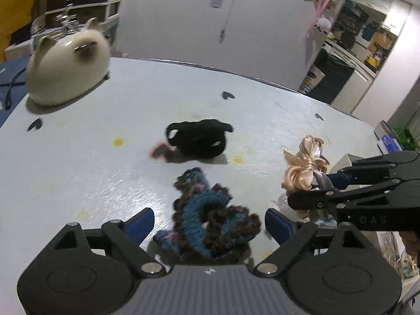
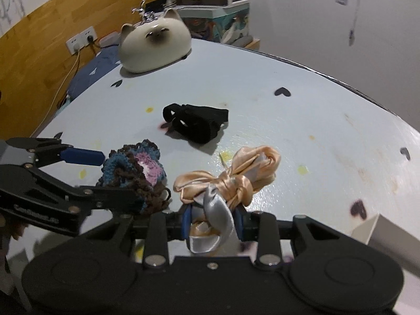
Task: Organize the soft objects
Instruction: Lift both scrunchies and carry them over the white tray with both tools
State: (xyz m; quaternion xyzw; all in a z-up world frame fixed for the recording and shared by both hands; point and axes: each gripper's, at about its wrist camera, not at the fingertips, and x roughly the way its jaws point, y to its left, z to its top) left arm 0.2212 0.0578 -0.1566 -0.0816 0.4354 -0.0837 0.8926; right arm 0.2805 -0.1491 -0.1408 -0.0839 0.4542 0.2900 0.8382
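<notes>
Both tools share one build: the left gripper and the right gripper have matte black bodies with two round housings, black linkage bars pinned by silver screws, and blue finger pads. The left body's centre plate is grey and ribbed. Embossed lettering runs along the right gripper's side, reading "DAS".

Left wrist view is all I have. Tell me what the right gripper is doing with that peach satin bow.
Observer: The right gripper is shut on the peach satin bow, pinching its grey ribbon tail near the table.
Operator: Confirm my left gripper is not closed on the crocheted scrunchie.
Observer: The left gripper is open; one blue finger sits beside the crocheted scrunchie, which shows a pink patch.
Operator: Report what is behind the cat figurine.
Observer: Behind the cat figurine there is a wood-panelled wall with a wall socket and plugged-in cables.
</notes>
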